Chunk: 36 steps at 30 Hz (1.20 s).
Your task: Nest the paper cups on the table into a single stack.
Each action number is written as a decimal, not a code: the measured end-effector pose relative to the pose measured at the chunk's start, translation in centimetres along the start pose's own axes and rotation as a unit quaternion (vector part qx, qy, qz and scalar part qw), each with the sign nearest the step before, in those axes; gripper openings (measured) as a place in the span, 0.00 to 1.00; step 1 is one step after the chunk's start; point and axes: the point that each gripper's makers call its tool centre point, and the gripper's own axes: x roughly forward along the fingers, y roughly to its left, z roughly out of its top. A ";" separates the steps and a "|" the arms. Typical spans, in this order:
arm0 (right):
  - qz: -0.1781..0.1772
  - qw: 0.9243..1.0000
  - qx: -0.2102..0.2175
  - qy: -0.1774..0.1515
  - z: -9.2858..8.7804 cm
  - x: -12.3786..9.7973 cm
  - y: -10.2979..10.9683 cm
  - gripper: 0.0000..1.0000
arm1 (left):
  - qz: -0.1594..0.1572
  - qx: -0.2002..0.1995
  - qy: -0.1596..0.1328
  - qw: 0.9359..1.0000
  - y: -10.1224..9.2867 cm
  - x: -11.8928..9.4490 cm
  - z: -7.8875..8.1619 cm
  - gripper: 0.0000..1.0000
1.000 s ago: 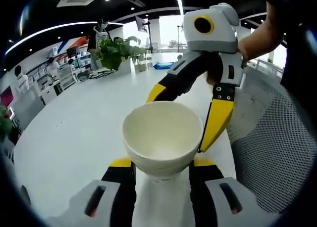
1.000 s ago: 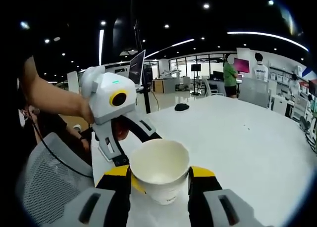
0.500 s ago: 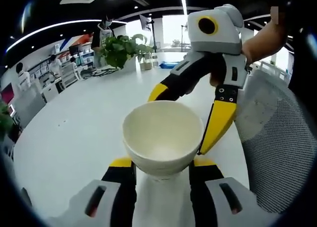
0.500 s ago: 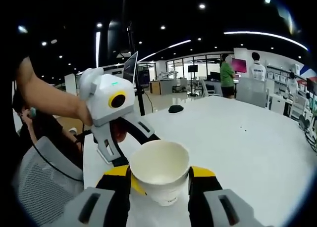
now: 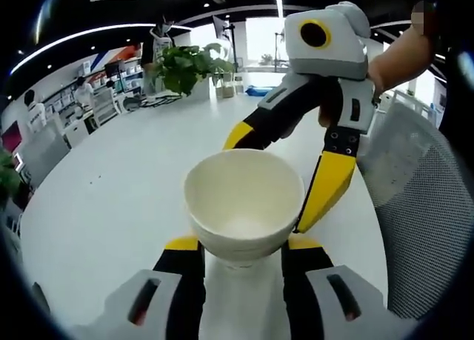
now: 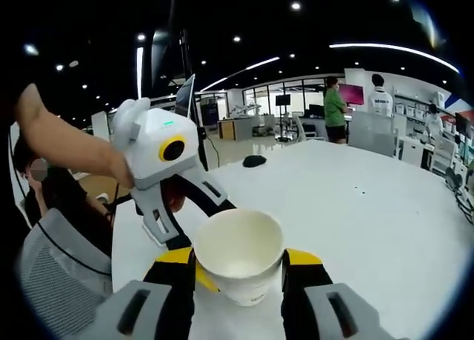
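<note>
The left gripper [image 5: 238,245] jaws are clamped on a cup [image 5: 244,200]; the right gripper [image 6: 238,260] jaws straddle the same cup [image 6: 238,252]. Both sit above the surface [image 5: 111,199]. Risk: opposing grips can crush the thin rim or tilt the cup, spoiling nesting.

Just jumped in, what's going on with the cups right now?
A person holds a gripper in each hand above a white table, and both grip the same paper cup, mouth up. The left gripper has its jaws closed on the cup's sides from one side. The right gripper clamps it from the opposite side. Whether it is one cup or several nested ones cannot be told. A mesh chair stands beside the table.
</note>
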 end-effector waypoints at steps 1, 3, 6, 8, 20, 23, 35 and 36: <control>-0.001 1.000 0.001 0.000 0.0 0.0 -0.1 0.45 | 0.000 -0.003 0.000 1.000 0.1 0.1 0.0 0.38; -0.004 1.000 0.006 0.001 -0.1 0.2 -0.3 0.45 | -0.001 -0.006 0.000 1.000 0.1 0.2 0.0 0.38; -0.007 1.000 0.008 0.004 -0.3 0.2 -0.3 0.45 | -0.002 -0.008 0.003 1.000 0.1 0.4 -0.1 0.38; -0.009 1.000 0.013 0.003 -0.3 0.2 -0.3 0.45 | -0.001 -0.013 0.000 1.000 0.1 0.5 -0.1 0.38; -0.016 1.000 0.018 0.003 -0.6 -0.1 -0.4 0.53 | 0.011 -0.017 0.009 1.000 0.8 0.4 -0.9 0.46; -0.019 1.000 0.018 0.002 -0.7 -0.5 -0.3 0.56 | 0.015 -0.019 0.010 1.000 0.9 0.0 -1.1 0.47; -0.041 0.999 0.032 -0.015 -2.0 -3.6 0.3 0.64 | 0.051 -0.075 -0.044 0.995 0.5 -3.2 -1.4 0.55; -0.042 0.998 0.032 -0.015 -2.1 -3.8 0.3 0.65 | 0.055 -0.077 -0.046 0.994 0.4 -3.5 -1.5 0.56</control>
